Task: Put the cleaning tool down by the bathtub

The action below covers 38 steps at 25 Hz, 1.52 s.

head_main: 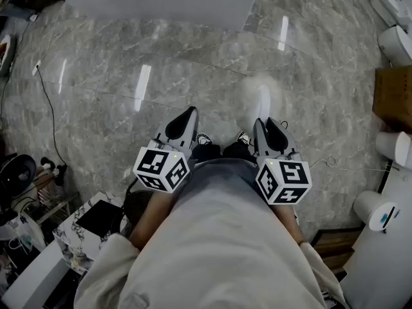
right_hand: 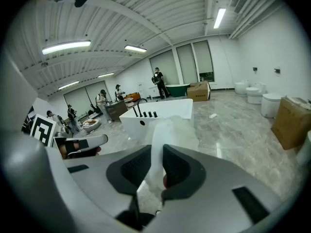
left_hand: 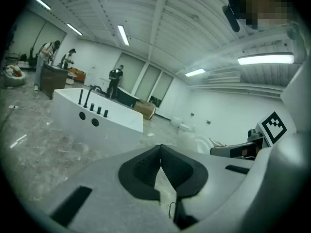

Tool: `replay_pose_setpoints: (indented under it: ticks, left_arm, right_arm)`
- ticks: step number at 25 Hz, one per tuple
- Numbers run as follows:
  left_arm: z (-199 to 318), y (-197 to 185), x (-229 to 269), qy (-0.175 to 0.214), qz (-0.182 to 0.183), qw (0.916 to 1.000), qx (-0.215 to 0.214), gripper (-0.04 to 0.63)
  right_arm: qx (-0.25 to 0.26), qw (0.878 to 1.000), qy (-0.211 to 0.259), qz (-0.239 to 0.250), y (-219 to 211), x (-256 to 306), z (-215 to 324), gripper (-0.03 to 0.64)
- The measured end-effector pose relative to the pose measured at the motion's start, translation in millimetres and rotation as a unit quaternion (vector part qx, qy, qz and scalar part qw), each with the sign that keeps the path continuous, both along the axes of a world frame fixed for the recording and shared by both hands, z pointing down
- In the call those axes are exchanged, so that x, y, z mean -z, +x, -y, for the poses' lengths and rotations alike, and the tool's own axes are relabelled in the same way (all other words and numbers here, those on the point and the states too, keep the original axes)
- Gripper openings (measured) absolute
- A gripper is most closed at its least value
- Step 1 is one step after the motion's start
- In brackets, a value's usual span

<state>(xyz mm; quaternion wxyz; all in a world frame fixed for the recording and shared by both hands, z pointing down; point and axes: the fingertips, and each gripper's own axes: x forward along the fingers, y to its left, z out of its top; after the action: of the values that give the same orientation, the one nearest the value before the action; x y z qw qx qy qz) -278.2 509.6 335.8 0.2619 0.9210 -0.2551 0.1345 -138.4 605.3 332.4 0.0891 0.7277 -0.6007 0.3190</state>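
White bathtub [head_main: 161, 5] beyond marble floor [head_main: 193, 76] | right gripper [right_hand: 156, 148] holds cleaning tool [right_hand: 170, 130] — left gripper [left_hand: 161, 147] closed

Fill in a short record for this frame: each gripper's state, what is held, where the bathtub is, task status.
left gripper: shut, nothing between the jaws
right gripper: shut on the cleaning tool, white and blurred
bathtub: white, ahead across the marble floor, apart from both grippers
task status: tool not yet put down

Head view steeply down, both gripper views forward, sharing the bathtub [right_hand: 170, 108]
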Motion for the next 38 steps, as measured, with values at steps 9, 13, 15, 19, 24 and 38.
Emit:
replay_pose_setpoints:
  ticks: [9, 13, 15, 19, 24, 38]
  left_arm:
    - [-21, -2, 19, 0.015, -0.020, 0.9996, -0.009, 0.009]
    - [-24, -26, 14, 0.010, -0.017, 0.9998, 0.005, 0.009]
    - [-22, -36, 10, 0.002, -0.016, 0.9998, 0.015, 0.009]
    - [-18, -45, 1, -0.020, -0.012, 0.9993, 0.029, 0.009]
    - [-4, -40, -2, -0.028, -0.011, 0.9991, 0.030, 0.009]
    - [82, 19, 3, -0.011, 0.017, 0.9991, 0.038, 0.009]
  right_arm:
    - [0.014, 1.000, 0.010, -0.008, -14, 8, -14, 0.069]
    - [0.018, 1.000, 0.021, -0.004, -35, 9, -13, 0.069]
    - [0.013, 0.999, 0.028, 0.009, -38, 10, -7, 0.069]
    - [0.013, 0.999, 0.029, 0.021, -39, 12, 3, 0.069]
    - [0.028, 0.999, 0.017, 0.021, -40, 6, 23, 0.069]
    - [0.043, 0.997, 0.030, 0.050, 23, -4, 121, 0.069]
